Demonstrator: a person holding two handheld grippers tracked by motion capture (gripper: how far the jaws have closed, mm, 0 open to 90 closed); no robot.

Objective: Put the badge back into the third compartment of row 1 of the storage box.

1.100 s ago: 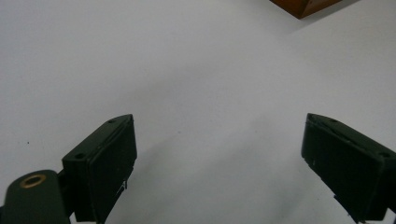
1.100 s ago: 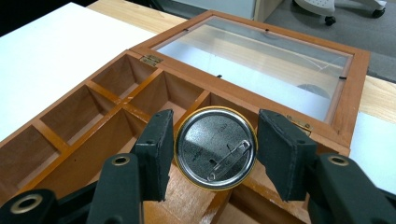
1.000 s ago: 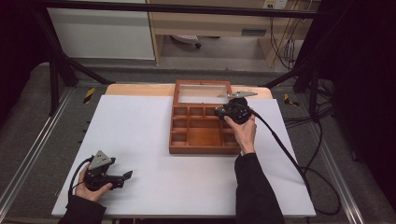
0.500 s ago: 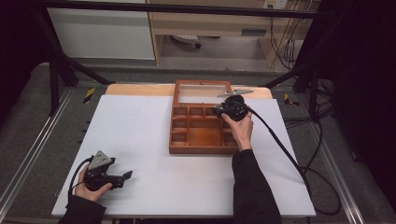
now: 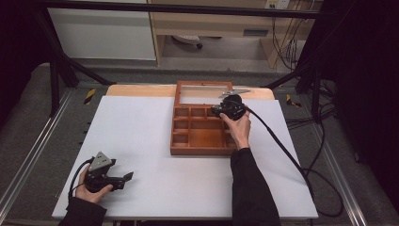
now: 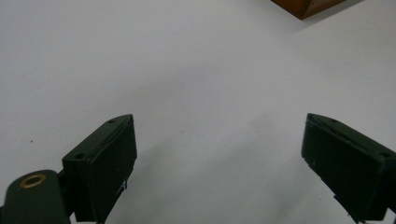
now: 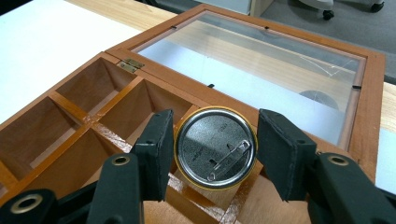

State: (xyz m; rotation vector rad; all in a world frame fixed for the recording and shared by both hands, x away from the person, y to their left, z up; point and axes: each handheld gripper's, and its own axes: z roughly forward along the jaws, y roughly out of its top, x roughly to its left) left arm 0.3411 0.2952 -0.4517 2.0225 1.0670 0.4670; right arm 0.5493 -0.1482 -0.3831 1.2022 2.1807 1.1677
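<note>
Right hand-held gripper point(image 7: 212, 140) clamping pin badge point(image 7: 215, 148), over wooden box point(image 7: 116, 116) compartments

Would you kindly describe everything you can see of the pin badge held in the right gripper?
The pin badge is a round metal button shown from its back: a dull silver disc with a thin yellow rim and a wire safety pin lying slantwise across the lower half. The right gripper clamps it edge-on between its two black jaws, the back facing the camera. It hangs over the wooden compartment box, above a divider near the hinged glass lid.
</note>
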